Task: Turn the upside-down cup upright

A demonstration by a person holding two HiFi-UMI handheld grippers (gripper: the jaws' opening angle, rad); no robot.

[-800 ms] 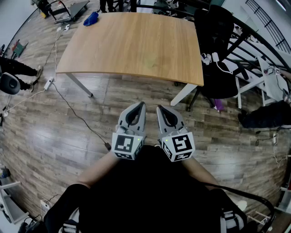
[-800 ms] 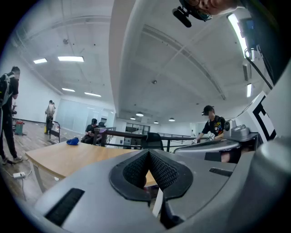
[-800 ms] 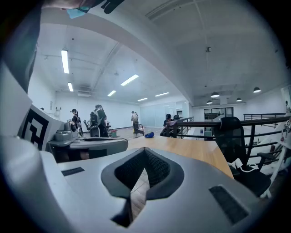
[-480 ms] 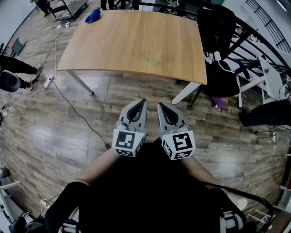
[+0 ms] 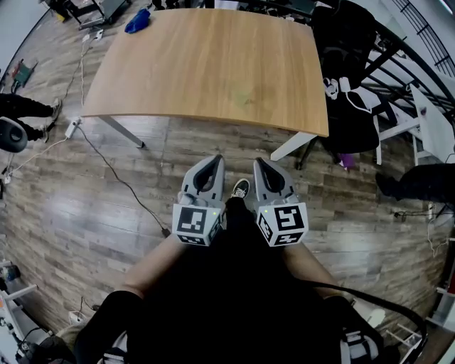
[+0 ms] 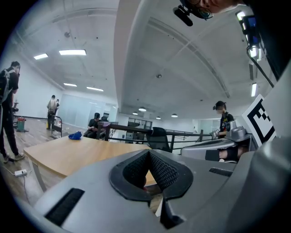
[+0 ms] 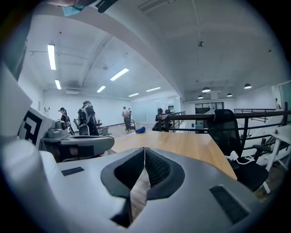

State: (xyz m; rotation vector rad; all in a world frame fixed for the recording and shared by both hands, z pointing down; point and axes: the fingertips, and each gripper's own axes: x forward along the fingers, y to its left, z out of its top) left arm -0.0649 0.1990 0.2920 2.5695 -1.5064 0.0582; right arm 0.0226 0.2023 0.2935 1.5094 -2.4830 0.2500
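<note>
No cup shows in any view. My left gripper [image 5: 216,161] and right gripper [image 5: 260,163] are held side by side close to the person's body, above the wood floor and short of the wooden table [image 5: 213,64]. Both are shut with nothing between the jaws. In the left gripper view the left gripper's [image 6: 148,153] ribbed pads meet, with the table [image 6: 68,154] beyond. The right gripper view shows the right gripper [image 7: 144,149] closed the same way, facing the table [image 7: 182,143].
A blue object [image 5: 137,21] lies at the table's far left corner. A black office chair [image 5: 348,64] stands at the table's right. A cable [image 5: 106,170] and a power strip [image 5: 72,129] lie on the floor at the left. The person's shoe [image 5: 240,188] shows between the grippers.
The table has come a little nearer in the head view. The two grippers have spread slightly apart, and a shoe now shows between them. Both stay shut.
</note>
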